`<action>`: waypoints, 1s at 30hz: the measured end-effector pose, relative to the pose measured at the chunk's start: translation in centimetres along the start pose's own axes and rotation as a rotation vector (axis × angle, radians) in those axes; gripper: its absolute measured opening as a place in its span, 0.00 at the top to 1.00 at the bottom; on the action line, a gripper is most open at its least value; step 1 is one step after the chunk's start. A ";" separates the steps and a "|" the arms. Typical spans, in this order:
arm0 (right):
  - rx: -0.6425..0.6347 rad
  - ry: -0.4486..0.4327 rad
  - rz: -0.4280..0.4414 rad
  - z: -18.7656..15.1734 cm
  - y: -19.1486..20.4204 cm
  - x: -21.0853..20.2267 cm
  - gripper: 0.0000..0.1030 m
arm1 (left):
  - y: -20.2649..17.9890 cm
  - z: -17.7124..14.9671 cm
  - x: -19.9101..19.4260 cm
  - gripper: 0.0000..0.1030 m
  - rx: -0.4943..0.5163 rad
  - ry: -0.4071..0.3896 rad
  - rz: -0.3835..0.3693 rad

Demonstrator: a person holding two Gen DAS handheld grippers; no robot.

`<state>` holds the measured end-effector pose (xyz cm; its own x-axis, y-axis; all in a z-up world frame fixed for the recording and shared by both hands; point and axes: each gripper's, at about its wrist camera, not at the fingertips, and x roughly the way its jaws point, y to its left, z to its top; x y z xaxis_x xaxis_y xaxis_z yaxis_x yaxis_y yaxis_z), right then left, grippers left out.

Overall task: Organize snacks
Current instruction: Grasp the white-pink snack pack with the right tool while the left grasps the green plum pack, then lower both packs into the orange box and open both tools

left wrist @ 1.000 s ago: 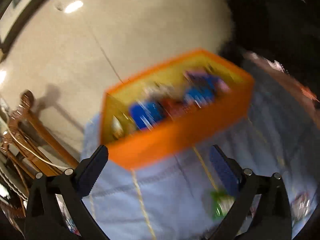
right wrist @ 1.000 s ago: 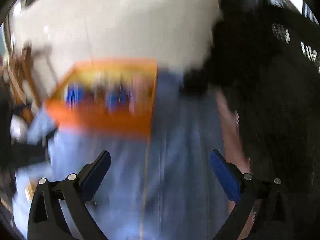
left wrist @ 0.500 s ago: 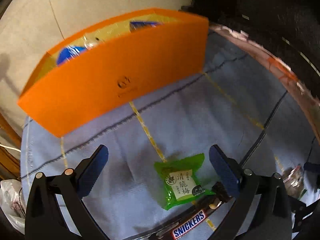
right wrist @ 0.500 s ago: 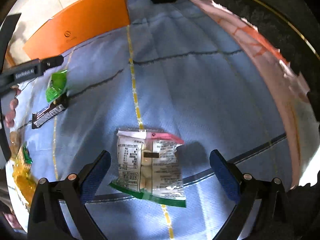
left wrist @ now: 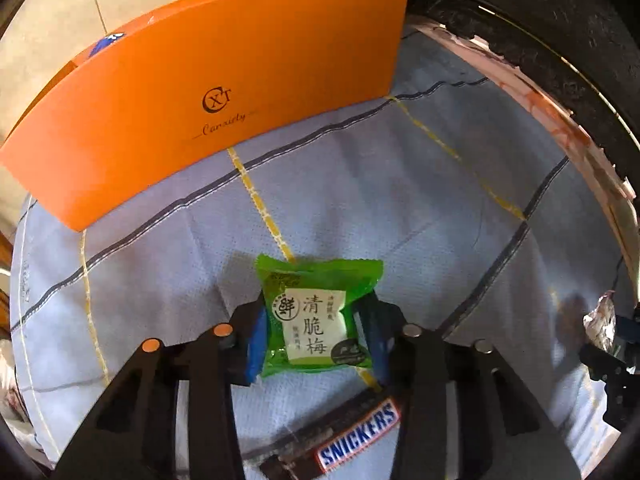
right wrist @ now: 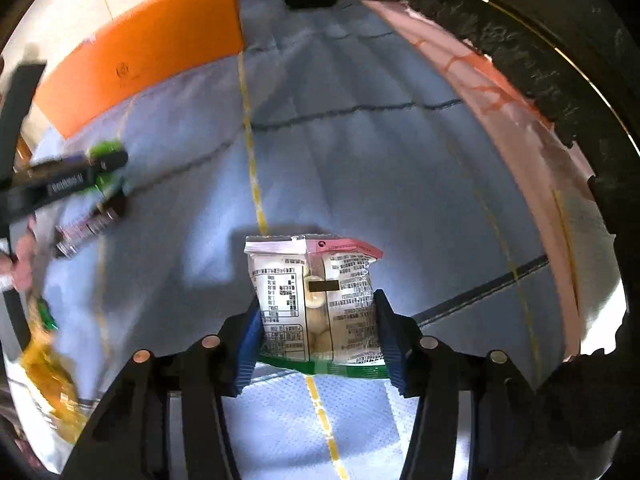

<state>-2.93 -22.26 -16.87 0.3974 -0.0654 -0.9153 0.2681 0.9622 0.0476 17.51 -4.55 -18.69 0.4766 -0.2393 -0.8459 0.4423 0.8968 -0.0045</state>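
Note:
In the left wrist view my left gripper (left wrist: 314,336) is shut on a green plum snack packet (left wrist: 316,316) that lies on the blue cloth. A Snickers bar (left wrist: 344,446) lies just below it. The orange box (left wrist: 208,92) stands behind, across the cloth. In the right wrist view my right gripper (right wrist: 318,336) is shut on a white and clear snack bag (right wrist: 316,300) with a pink top and green bottom edge. The orange box (right wrist: 140,56) is at the upper left there, and the left gripper (right wrist: 68,180) shows at the left edge over the green packet.
A blue checked cloth (left wrist: 400,200) covers the table, whose pink rim (left wrist: 560,132) curves along the right. A yellow packet (right wrist: 48,376) and a small green one (right wrist: 46,312) lie at the left edge in the right wrist view. A foil wrapper (left wrist: 600,320) lies far right.
Both grippers dropped from facing the box to the cloth, then closed: the left on the green packet, the right on the white snack bag.

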 end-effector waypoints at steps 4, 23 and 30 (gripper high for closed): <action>-0.015 -0.025 0.012 1.2 0.3 -1.5 0.50 | -0.1 0.4 -2.1 0.62 -0.005 -0.017 0.000; -0.260 -0.458 0.249 24.4 9.2 -9.8 0.49 | 9.6 9.7 -15.2 0.66 -0.302 -0.266 0.298; -0.301 -0.455 0.295 30.8 13.0 -7.6 0.50 | 11.6 14.4 -15.8 0.68 -0.268 -0.327 0.338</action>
<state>24.61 -17.37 3.06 0.7690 0.1727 -0.6155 -0.1432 0.9849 0.0974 26.03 4.32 2.26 0.7894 0.0137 -0.6137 0.0348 0.9971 0.0671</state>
